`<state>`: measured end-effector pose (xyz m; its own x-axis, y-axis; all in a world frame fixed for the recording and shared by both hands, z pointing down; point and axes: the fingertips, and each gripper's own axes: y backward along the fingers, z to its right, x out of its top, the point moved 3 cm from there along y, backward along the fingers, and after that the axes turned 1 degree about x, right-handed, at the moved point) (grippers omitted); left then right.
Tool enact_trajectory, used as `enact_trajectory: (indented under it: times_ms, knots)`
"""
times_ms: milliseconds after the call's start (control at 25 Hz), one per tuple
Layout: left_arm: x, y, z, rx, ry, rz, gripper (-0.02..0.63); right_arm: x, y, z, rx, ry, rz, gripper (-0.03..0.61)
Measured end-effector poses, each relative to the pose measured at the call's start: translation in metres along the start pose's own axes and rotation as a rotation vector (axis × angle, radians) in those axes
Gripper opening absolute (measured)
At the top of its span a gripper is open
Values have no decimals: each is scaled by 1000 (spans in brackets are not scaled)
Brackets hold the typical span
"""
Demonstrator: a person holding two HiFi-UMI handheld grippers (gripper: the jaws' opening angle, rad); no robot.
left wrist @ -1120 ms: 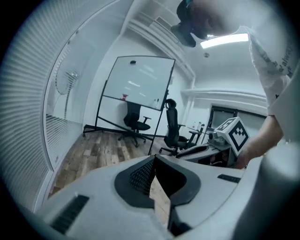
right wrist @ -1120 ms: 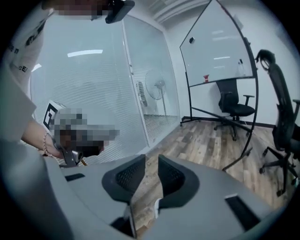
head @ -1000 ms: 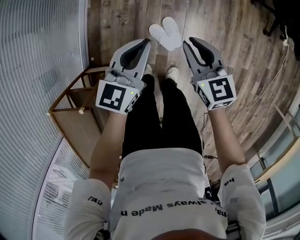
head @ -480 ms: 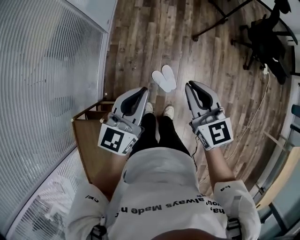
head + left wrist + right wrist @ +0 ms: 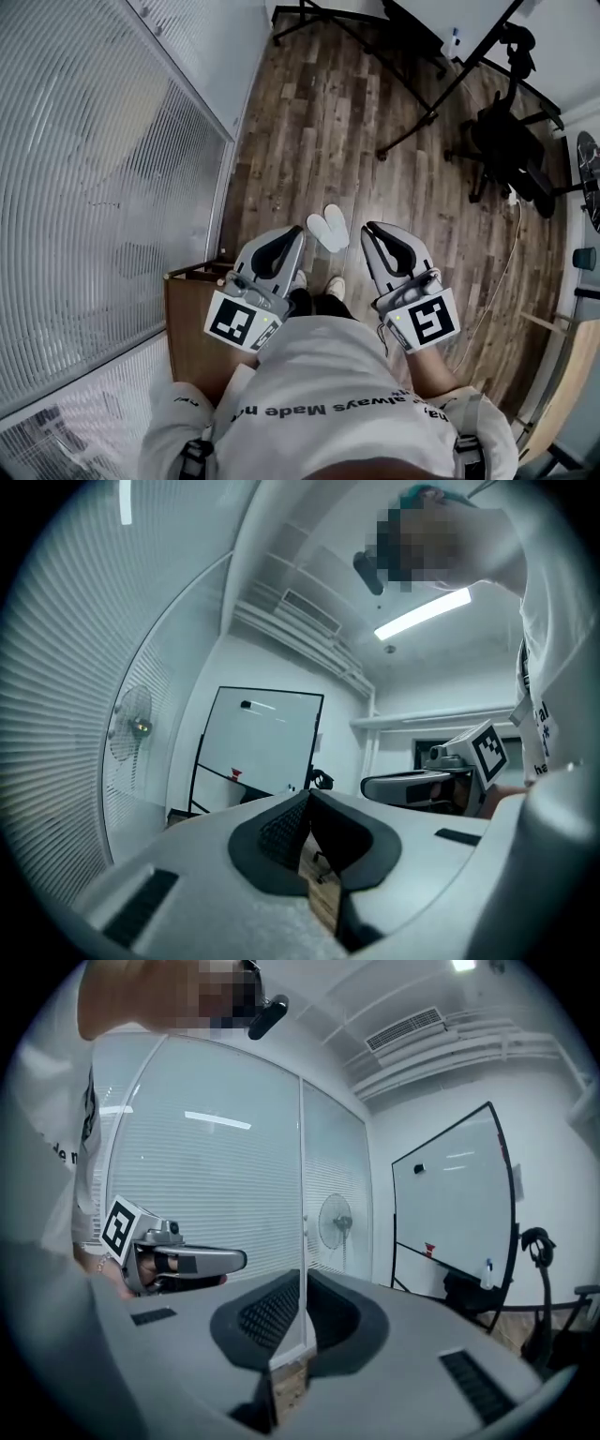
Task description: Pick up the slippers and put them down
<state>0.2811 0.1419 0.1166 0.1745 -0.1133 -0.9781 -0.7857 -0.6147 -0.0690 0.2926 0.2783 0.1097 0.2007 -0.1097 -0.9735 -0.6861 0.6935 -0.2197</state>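
Slippers (image 5: 328, 228): white pair, side by side on the wooden floor (image 5: 309, 141), held by neither tool. Left tool (image 5: 298, 232): jaws together, empty. Right tool (image 5: 368, 228): jaws just closed together, empty.

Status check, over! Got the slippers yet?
Left gripper shut, empty. Right gripper shut, empty. Slippers side by side on floor, not held. Nothing in the way.

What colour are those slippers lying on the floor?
White. The slippers show best in the head view.
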Motion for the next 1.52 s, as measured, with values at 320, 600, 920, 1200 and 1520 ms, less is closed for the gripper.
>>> enact_trajectory:
  times_ms: [320,600,920,1200,1520]
  knots:
    - [53,7,11,-17,-56,38,12,53,12,-10,16,-3,50,28]
    - [69,5,28,-65,-70,27,12,68,21,-13,17,-22,76,28]
    - [82,-1,30,-71,-62,66,12,75,27,-12,3,-13,95,18]
    - [86,-3,33,-71,-69,71,12,80,27,-11,6,-3,99,18]
    - [88,-2,34,-67,-70,69,12,82,29,-7,2,-1,98,18]
